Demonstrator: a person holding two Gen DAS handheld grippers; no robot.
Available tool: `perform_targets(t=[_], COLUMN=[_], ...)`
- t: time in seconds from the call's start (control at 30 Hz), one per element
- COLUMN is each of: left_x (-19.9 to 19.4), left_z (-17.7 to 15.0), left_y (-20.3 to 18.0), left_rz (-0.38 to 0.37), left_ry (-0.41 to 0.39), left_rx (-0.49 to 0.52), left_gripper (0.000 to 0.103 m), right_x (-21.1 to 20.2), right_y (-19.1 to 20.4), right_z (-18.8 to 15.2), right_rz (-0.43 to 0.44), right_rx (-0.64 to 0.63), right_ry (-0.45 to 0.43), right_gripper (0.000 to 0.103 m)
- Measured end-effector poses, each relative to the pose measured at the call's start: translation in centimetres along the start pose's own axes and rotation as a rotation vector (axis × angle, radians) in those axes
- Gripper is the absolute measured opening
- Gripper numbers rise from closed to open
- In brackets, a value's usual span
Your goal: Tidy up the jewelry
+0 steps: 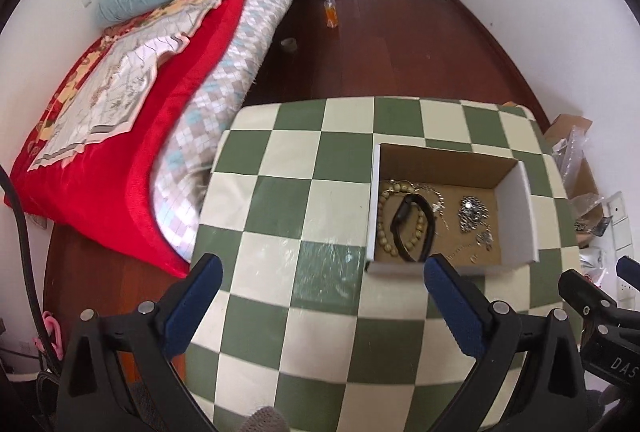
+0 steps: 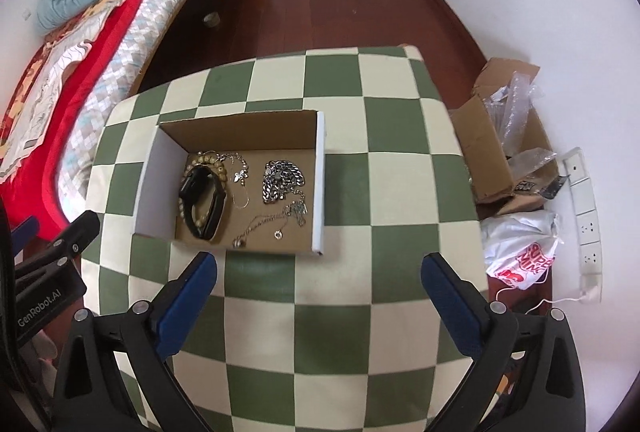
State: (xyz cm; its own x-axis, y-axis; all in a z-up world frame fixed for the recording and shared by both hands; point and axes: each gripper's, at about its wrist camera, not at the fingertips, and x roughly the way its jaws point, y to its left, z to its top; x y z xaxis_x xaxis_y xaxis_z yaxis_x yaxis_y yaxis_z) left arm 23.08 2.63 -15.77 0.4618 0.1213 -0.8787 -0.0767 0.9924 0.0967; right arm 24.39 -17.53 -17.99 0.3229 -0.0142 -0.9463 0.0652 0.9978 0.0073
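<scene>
tangled jewelry (image 2: 244, 192) in cardboard box (image 2: 316, 168)

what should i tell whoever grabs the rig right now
Left gripper: jaws open, holding nothing, over the checkered table just short of the box.
Right gripper: jaws open, empty, near the box's front edge.
Cardboard box sits on the table, open at the top.
Inside it: black wristband lying over a beaded bracelet on the left, chunky silver chain on the right, thin silver chains toward the front.
Done: all visible jewelry is in the box.
Left: pieces overlap in a loose pile; separate them if sorting is wanted.
</scene>
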Motion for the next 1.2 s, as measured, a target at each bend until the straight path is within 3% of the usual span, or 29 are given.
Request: perform_targets(t=[0.7,0.97,1.2], left_x=[-17.6,-21.2,-21.8], left_z=[-5.1,-4.3,-3.6], left_y=[1.9,2.4,2.5], left_rz=[-0.077,-0.099,-0.091], left_ry=[-0.207,-0.178,-0.14], left_rx=[-0.008,-0.015,-0.038], left_gripper=[0.103,0.103,0.103], right_x=[-18.8,-25.4,-27.9], right_y=[-0.5,-0.9,-1.0], right_z=[-8.6,-9.7,-8.9], right_rz=[-0.016,-0.016,-0.041], right_rx=[-0.023,-0.009,-0.007], right_ry=[-0.31,-0.366,-0.341], right_gripper=[0.103,0.103,0.103])
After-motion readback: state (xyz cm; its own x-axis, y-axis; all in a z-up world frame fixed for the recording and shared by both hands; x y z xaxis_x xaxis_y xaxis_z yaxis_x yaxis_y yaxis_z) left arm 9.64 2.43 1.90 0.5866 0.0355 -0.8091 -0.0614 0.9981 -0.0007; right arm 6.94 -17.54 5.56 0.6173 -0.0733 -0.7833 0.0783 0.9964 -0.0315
